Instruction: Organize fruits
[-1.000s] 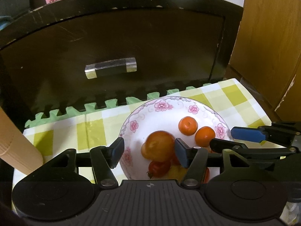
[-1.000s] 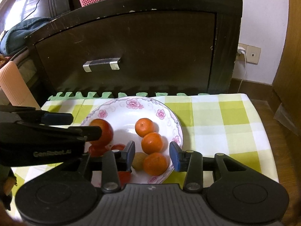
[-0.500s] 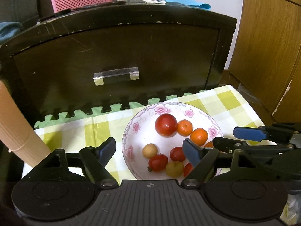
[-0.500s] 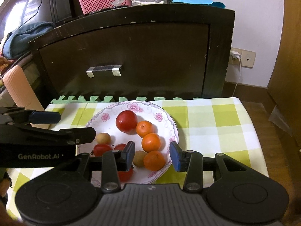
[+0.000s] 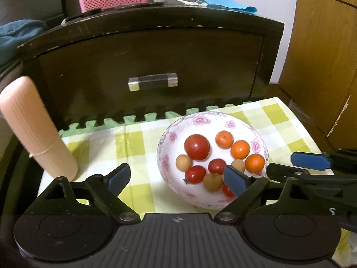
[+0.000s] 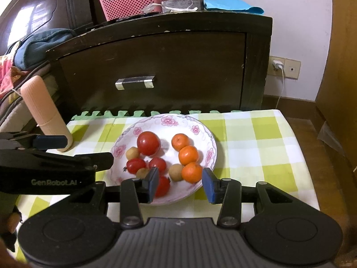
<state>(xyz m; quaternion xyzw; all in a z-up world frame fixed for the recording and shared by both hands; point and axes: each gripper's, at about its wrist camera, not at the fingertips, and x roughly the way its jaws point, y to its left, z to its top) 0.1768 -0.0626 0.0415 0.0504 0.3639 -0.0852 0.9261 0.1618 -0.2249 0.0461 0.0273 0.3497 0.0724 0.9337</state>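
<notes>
Both grippers, left gripper [image 5: 176, 176] and right gripper [image 6: 180, 182], gape empty; only the right view shows the wall socket [image 6: 284, 68].

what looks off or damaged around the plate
Nothing spilled: every fruit sits inside the floral plate. The odd bits are the dark cabinet, whose top edge is chipped to pale spots, and the pink ribbed roll leaning tilted at the tablecloth's left edge.

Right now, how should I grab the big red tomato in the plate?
Take the big red tomato across its widest middle, coming from above. It is round and smooth, with a small yellowish fruit touching its left; its back and right sides look clear.
</notes>
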